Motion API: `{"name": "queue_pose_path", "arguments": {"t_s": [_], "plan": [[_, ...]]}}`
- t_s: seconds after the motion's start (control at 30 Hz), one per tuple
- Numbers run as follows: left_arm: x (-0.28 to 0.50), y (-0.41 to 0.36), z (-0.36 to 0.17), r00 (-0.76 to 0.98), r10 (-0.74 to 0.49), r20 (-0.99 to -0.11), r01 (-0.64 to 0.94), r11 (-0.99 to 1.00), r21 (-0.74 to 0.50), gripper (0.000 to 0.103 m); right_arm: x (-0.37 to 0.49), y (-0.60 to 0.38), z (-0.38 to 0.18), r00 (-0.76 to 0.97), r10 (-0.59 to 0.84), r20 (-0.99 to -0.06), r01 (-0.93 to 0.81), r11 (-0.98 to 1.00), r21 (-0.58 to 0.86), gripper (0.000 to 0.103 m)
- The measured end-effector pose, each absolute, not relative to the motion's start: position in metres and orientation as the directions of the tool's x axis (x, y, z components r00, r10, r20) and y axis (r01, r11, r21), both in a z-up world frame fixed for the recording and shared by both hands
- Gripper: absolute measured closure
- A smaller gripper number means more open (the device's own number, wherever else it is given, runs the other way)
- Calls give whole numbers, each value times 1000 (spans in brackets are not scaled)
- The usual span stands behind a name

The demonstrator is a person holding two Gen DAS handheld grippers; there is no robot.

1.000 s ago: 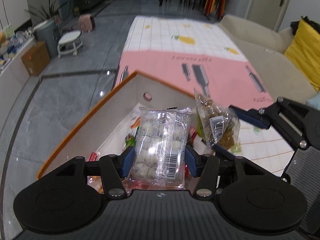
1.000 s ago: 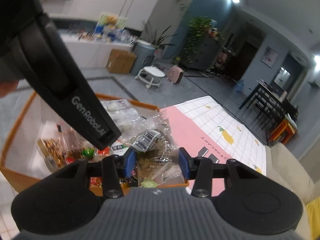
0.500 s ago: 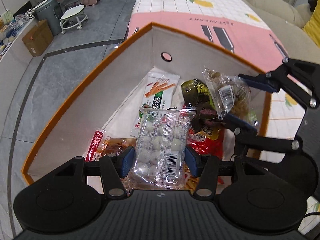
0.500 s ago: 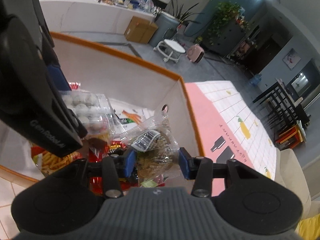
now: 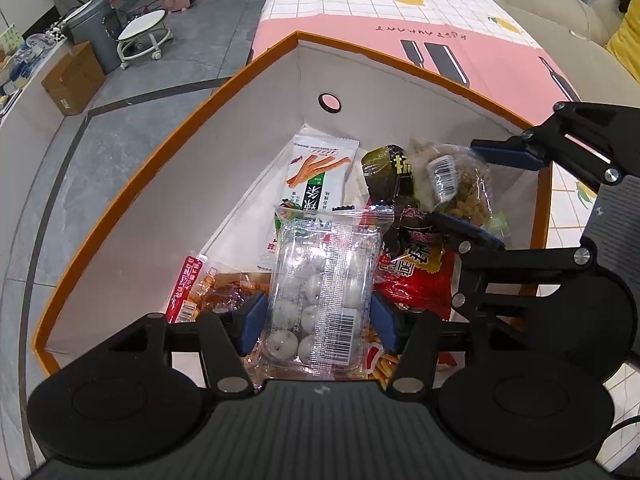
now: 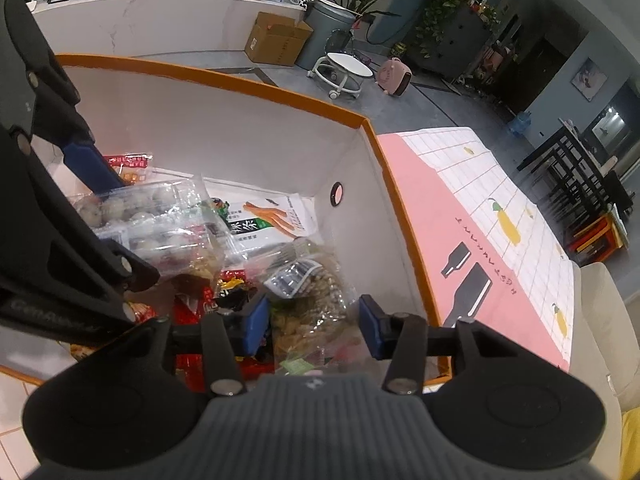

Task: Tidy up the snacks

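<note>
An orange-rimmed white box (image 5: pixel 240 76) holds several snack packs. My left gripper (image 5: pixel 316 320) is shut on a clear pack of white round sweets (image 5: pixel 324 280) and holds it over the box's near part. My right gripper (image 6: pixel 312 320) is shut on a clear bag of brown snacks (image 6: pixel 308 300) inside the box, near its right wall; the bag also shows in the left wrist view (image 5: pixel 456 188). The sweets pack shows in the right wrist view (image 6: pixel 148 216), with the left gripper's body to its left.
In the box lie a white-green pack (image 5: pixel 316 176), a dark pack (image 5: pixel 388 172), a red bag (image 5: pixel 416 276) and a red-brown pack (image 5: pixel 208 284). The box stands on a pink and white checked cloth (image 5: pixel 400 12). A sofa (image 5: pixel 560 12) is beyond; a stool (image 6: pixel 344 68) and carton (image 6: pixel 276 36) are on the floor.
Both grippers have come down over and into the box with their packs still held. The box now fills both views.
</note>
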State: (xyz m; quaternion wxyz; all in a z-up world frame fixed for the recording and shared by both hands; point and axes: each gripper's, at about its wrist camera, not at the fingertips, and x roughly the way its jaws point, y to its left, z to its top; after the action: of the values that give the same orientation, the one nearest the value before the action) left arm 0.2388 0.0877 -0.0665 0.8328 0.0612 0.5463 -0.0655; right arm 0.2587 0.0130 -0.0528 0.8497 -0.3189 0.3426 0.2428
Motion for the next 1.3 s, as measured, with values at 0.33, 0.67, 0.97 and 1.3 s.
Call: {"name": "queue_pose_path", "arguments": {"t_s": [0.33, 0.67, 0.97, 1.3], "plan": [[225, 96, -36, 458, -80, -885, 158, 987, -7, 25, 257, 6, -35, 697, 190, -691, -585, 708, -395, 27], [180, 87, 29, 702, -97, -705, 153, 988, 16, 24, 228, -2, 1, 802, 186, -568, -486, 755, -439, 18], [127, 61, 76, 855, -80, -513, 150, 984, 97, 24, 183, -33, 50, 856, 220, -467, -382, 879, -286, 12], [75, 26, 89, 948, 93, -305, -8, 963, 268, 14, 114, -71, 83, 878, 263, -399, -336, 933, -126, 4]]}}
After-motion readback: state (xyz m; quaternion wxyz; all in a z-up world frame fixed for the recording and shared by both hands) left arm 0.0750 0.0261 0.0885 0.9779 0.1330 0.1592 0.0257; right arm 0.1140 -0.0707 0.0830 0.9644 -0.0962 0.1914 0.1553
